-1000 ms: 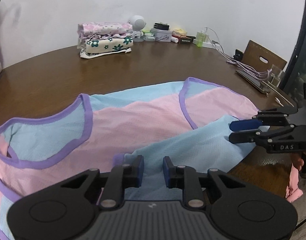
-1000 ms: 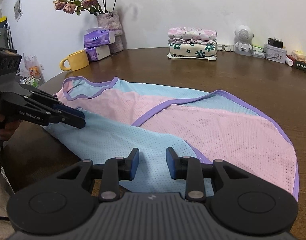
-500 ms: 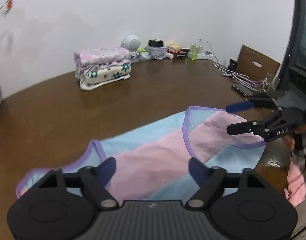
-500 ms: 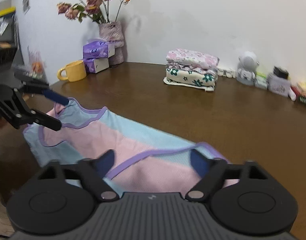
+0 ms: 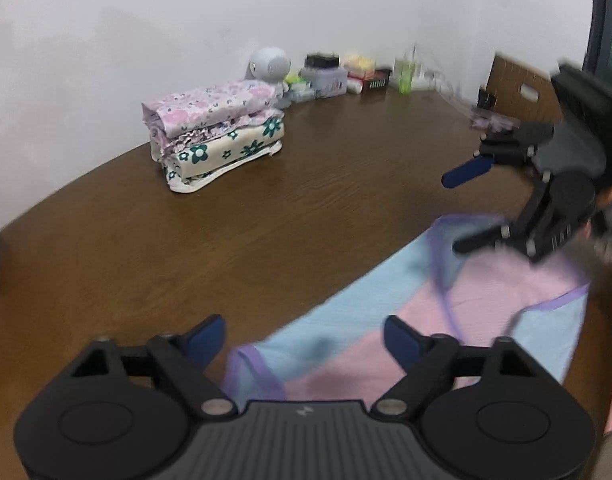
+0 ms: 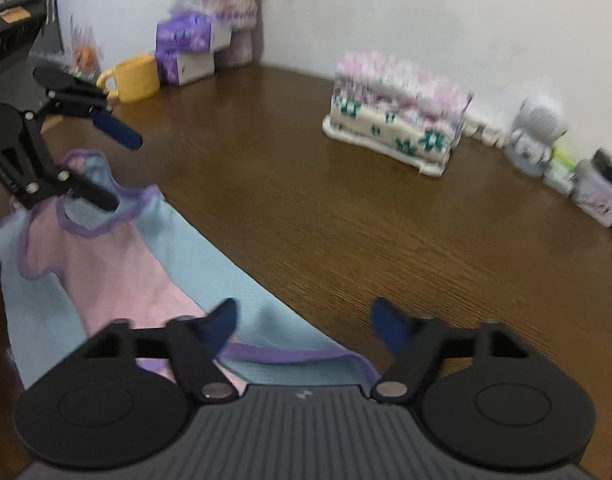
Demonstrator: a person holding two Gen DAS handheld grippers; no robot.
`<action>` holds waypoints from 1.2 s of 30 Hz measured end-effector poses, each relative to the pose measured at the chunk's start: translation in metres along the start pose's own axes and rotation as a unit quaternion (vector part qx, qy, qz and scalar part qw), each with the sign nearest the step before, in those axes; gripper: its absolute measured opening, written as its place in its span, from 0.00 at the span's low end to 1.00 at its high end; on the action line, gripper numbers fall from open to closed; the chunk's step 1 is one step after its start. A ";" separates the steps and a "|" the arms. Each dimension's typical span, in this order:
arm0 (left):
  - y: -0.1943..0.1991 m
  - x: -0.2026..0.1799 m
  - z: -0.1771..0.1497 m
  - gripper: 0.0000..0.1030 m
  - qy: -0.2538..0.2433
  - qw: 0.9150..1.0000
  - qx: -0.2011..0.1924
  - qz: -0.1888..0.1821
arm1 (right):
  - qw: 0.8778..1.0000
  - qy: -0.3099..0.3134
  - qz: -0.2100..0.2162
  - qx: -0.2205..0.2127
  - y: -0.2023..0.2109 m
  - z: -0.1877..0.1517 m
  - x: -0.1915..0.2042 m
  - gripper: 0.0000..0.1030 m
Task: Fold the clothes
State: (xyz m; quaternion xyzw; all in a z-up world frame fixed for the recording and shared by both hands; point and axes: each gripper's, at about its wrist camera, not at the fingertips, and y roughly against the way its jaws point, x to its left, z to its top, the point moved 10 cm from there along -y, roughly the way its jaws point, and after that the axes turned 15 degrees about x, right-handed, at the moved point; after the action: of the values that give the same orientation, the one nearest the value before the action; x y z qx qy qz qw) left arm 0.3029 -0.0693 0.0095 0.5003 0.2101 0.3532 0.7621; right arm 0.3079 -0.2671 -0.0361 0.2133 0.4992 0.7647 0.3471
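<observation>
A pink and light-blue mesh garment (image 5: 445,320) with purple trim lies on the brown table, seen also as the garment (image 6: 118,248) in the right wrist view. My left gripper (image 5: 306,340) is wide open above its near edge, with nothing between the fingers. My right gripper (image 6: 306,326) is open too, hovering over a purple-trimmed edge. In the left wrist view the right gripper (image 5: 465,208) shows at the far right, jaws apart over a shoulder strap. In the right wrist view the left gripper (image 6: 114,168) stands open above the neckline.
A stack of folded floral clothes (image 5: 214,128) sits at the back of the table (image 5: 266,232). A white speaker toy (image 5: 270,66), small boxes and a bottle line the wall. A yellow mug (image 6: 134,78), tissue boxes (image 6: 186,48) and a vase stand at the far left.
Both grippers went from shut on the folded-over blue cloth to wide open. They lifted and pulled back, and the views swung toward the far side of the table.
</observation>
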 end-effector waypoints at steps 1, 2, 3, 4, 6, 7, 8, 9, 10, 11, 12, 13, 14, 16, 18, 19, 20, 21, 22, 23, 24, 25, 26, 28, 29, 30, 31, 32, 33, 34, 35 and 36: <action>-0.006 0.003 0.003 0.63 -0.012 1.000 0.010 0.004 | 1.000 0.003 0.006 0.010 -0.007 0.000 -0.006 0.58; -0.012 0.006 0.003 0.60 -0.023 0.999 0.022 0.005 | 1.000 0.011 0.012 0.019 -0.013 0.000 -0.009 0.56; -0.019 0.009 0.003 0.54 -0.033 0.999 0.033 0.006 | 0.999 0.018 0.018 0.027 -0.018 0.000 -0.013 0.51; -0.026 0.012 0.004 0.49 -0.043 0.998 0.044 0.007 | 0.999 0.024 0.026 0.036 -0.023 -0.002 -0.015 0.47; -0.037 0.017 0.002 0.43 -0.056 0.997 0.060 -0.001 | 0.997 0.039 0.045 0.051 -0.029 -0.004 -0.016 0.44; -0.040 0.020 0.001 0.40 -0.058 0.996 0.065 -0.005 | 0.996 0.046 0.046 0.057 -0.032 -0.005 -0.016 0.44; -0.044 0.023 0.000 0.38 -0.060 0.996 0.069 -0.009 | 0.996 0.052 0.048 0.062 -0.034 -0.006 -0.017 0.44; -0.046 0.024 0.000 0.34 -0.062 0.995 0.071 -0.015 | 0.995 0.058 0.050 0.069 -0.036 -0.007 -0.017 0.44; -0.047 0.025 0.000 0.31 -0.063 0.995 0.072 -0.023 | 0.994 0.064 0.053 0.076 -0.038 -0.008 -0.017 0.44; -0.048 0.025 0.001 0.30 -0.071 0.994 0.073 -0.028 | 0.993 0.070 0.055 0.082 -0.040 -0.008 -0.017 0.44; -0.049 0.024 0.001 0.30 -0.080 0.993 0.074 -0.034 | 0.992 0.076 0.054 0.086 -0.041 -0.008 -0.017 0.44; -0.050 0.023 0.001 0.29 -0.087 0.992 0.080 -0.038 | 0.991 0.082 0.054 0.089 -0.043 -0.008 -0.016 0.43; -0.052 0.022 0.001 0.27 -0.095 0.991 0.086 -0.041 | 0.991 0.086 0.054 0.092 -0.043 -0.007 -0.016 0.42; -0.057 0.021 -0.001 0.23 -0.112 0.988 0.102 -0.042 | 0.989 0.093 0.054 0.098 -0.043 -0.007 -0.016 0.41; -0.058 0.020 -0.001 0.22 -0.125 0.985 0.111 -0.048 | 0.988 0.101 0.056 0.104 -0.043 -0.007 -0.013 0.37; -0.058 0.019 0.000 0.22 -0.127 0.984 0.116 -0.050 | 0.987 0.105 0.057 0.107 -0.042 -0.007 -0.012 0.32; -0.058 0.019 0.000 0.22 -0.130 0.983 0.123 -0.053 | 0.986 0.109 0.058 0.110 -0.042 -0.007 -0.010 0.29; -0.059 0.019 0.000 0.22 -0.133 0.981 0.129 -0.054 | 0.985 0.113 0.060 0.113 -0.041 -0.007 -0.008 0.24; -0.059 0.018 0.000 0.20 -0.139 0.979 0.135 -0.056 | 0.984 0.118 0.062 0.116 -0.041 -0.007 -0.005 0.18; -0.059 0.016 0.000 0.18 -0.146 0.978 0.140 -0.057 | 0.983 0.123 0.064 0.119 -0.041 -0.007 -0.002 0.16; -0.059 0.015 0.000 0.14 -0.152 0.976 0.145 -0.059 | 0.983 0.125 0.065 0.121 -0.041 -0.007 -0.001 0.12; -0.059 0.014 0.000 0.11 -0.159 0.974 0.150 -0.061 | 0.982 0.128 0.065 0.123 -0.041 -0.007 0.000 0.09; -0.059 0.012 0.000 0.10 -0.164 0.973 0.151 -0.060 | 0.982 0.131 0.062 0.122 -0.041 -0.006 0.001 0.08; -0.059 0.009 -0.001 0.06 -0.174 0.971 0.151 -0.058 | 0.982 0.135 0.056 0.121 -0.043 -0.005 0.003 0.02; -0.058 0.008 -0.001 0.05 -0.179 0.971 0.151 -0.057 | 0.982 0.138 0.051 0.119 -0.042 -0.005 0.005 0.02; -0.057 0.006 -0.002 0.04 -0.183 0.971 0.147 -0.051 | 0.982 0.141 0.046 0.117 -0.041 -0.005 0.006 0.01; -0.056 0.004 -0.004 0.03 -0.187 0.971 0.143 -0.044 | 0.982 0.143 0.041 0.115 -0.040 -0.006 0.007 0.01; -0.054 0.003 -0.006 0.03 -0.189 0.972 0.137 -0.036 | 0.983 0.144 0.036 0.110 -0.038 -0.006 0.008 0.01; -0.052 0.001 -0.008 0.03 -0.189 0.973 0.130 -0.028 | 0.983 0.146 0.031 0.106 -0.036 -0.005 0.010 0.01; -0.050 -0.001 -0.010 0.03 -0.189 0.974 0.123 -0.020 | 0.984 0.146 0.025 0.101 -0.033 -0.005 0.011 0.01; -0.047 -0.003 -0.012 0.03 -0.193 0.975 0.112 -0.005 | 0.984 0.147 0.020 0.093 -0.029 -0.005 0.014 0.01; -0.043 -0.006 -0.014 0.03 -0.197 0.975 0.099 0.010 | 0.985 0.148 0.013 0.084 -0.023 -0.005 0.016 0.00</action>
State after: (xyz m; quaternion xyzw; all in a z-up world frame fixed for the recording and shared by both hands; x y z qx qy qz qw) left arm 0.3038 -0.0757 -0.0356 0.6351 0.0845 0.2327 0.7317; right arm 0.3012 -0.2524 -0.0595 0.1322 0.6048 0.7477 0.2402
